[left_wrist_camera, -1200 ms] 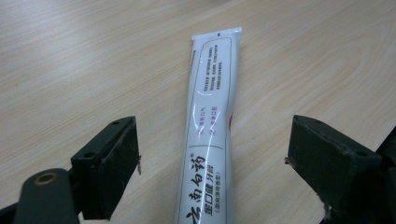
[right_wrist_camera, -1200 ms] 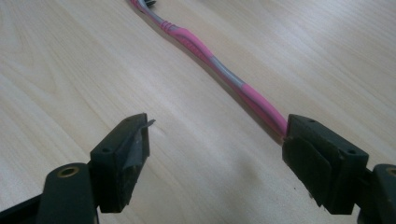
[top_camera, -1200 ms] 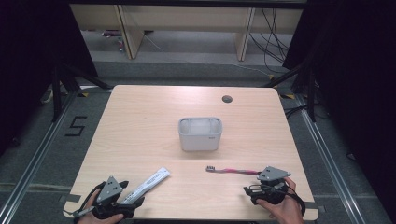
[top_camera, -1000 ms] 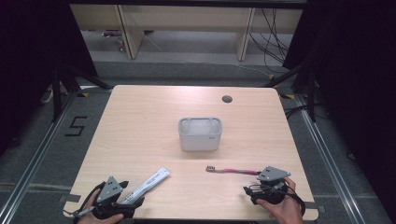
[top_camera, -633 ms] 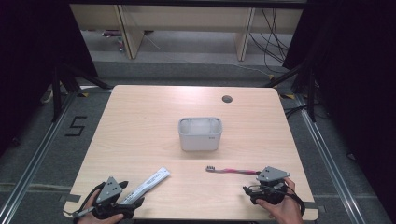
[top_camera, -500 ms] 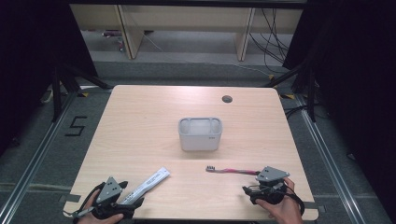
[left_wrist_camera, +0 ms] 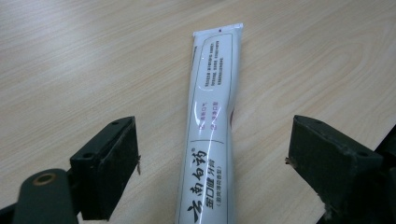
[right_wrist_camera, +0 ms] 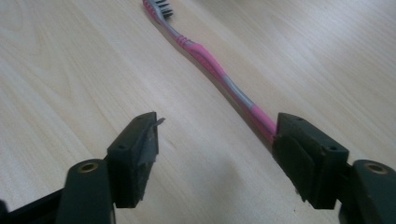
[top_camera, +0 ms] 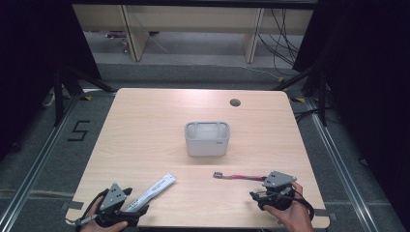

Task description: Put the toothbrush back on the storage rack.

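Note:
A white toothpaste tube [top_camera: 153,189] [left_wrist_camera: 211,126] lies flat near the table's front left. My left gripper [top_camera: 126,213] [left_wrist_camera: 212,168] stands open over its near end, one jaw on each side, not touching it. A pink and grey toothbrush [top_camera: 237,176] [right_wrist_camera: 210,60] lies at the front right, bristles pointing left. My right gripper [top_camera: 256,197] [right_wrist_camera: 215,156] is open at the handle's end; the handle runs past the inner face of the right jaw. A grey rectangular holder [top_camera: 207,137] stands at the table's middle.
The light wooden table [top_camera: 145,125] has a round cable hole [top_camera: 235,102] at its back right. Bare wood lies between the holder and both grippers. The table's front edge runs just behind my hands. Black metal rails flank the table on the floor.

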A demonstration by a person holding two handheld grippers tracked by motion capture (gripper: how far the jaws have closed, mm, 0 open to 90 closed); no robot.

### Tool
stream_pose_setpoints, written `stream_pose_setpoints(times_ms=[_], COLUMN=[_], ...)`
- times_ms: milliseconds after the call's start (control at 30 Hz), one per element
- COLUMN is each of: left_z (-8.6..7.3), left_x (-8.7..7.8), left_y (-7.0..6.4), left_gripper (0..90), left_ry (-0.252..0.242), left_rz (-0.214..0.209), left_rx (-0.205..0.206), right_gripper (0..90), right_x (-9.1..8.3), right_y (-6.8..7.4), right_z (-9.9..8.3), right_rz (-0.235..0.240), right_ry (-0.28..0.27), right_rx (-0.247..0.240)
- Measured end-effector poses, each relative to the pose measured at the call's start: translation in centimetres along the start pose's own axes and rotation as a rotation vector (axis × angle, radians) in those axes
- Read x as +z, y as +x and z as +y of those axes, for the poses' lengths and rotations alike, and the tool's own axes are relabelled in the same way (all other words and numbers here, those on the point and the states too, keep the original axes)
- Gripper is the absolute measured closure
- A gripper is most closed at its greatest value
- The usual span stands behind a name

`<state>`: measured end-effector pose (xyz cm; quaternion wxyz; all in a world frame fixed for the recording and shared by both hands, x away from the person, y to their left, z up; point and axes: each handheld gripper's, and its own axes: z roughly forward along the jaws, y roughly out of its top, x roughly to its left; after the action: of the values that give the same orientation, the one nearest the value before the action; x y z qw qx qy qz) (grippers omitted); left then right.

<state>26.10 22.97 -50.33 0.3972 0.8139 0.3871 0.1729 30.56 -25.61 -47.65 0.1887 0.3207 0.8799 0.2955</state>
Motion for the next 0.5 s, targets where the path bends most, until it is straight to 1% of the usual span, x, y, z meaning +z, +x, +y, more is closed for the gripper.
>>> stream_pose_setpoints(times_ms=[100,133,167,200,233,300,333,367,400,433,467,500], left_z=[0.0,0.0,0.0,0.0,0.0,0.0,0.0,0.0,0.0,0.0,0.0,0.0], left_x=[0.0,-0.1,0.0,0.0,-0.1,-0.1,-0.1,-0.1,-0.1,-0.1,-0.1,-0.1], left_y=[0.0,0.0,0.0,0.0,0.0,0.0,0.0,0.0,0.0,0.0,0.0,0.0], left_gripper=[15.3,15.3,15.3,15.4,15.3,15.4,15.4,15.4,15.3,15.3,15.3,15.3], left_ry=[-0.001,0.002,-0.001,0.008,0.007,0.005,0.005,0.009,0.008,0.008,0.008,0.009], left_rz=[-0.001,-0.011,0.000,-0.004,-0.014,-0.014,-0.014,-0.013,-0.013,-0.013,-0.013,-0.013], left_rx=[-0.003,-0.002,-0.002,0.000,-0.001,-0.003,-0.003,-0.003,-0.003,-0.003,-0.003,-0.003], right_gripper=[34.6,35.2,35.8,36.5,37.2,40.1,41.1,42.6,43.7,44.6,44.6,47.9], right_x=[0.1,0.1,0.2,0.2,0.3,0.4,0.6,0.6,0.8,0.9,0.9,1.1], right_y=[0.2,0.2,0.2,0.2,0.2,0.2,0.2,0.2,0.2,0.0,0.0,-0.1], right_z=[0.4,0.5,0.7,0.8,1.0,1.4,1.6,1.9,2.0,2.3,2.3,2.8], right_rz=[-0.002,-0.002,0.000,0.005,0.010,0.026,0.024,0.033,0.031,0.033,0.033,0.041], right_ry=[0.003,0.009,0.009,0.013,0.016,0.030,0.023,0.040,0.032,0.041,0.041,0.057], right_rx=[-0.022,-0.028,-0.034,-0.036,-0.042,-0.057,-0.068,-0.081,-0.093,-0.105,-0.105,-0.108])
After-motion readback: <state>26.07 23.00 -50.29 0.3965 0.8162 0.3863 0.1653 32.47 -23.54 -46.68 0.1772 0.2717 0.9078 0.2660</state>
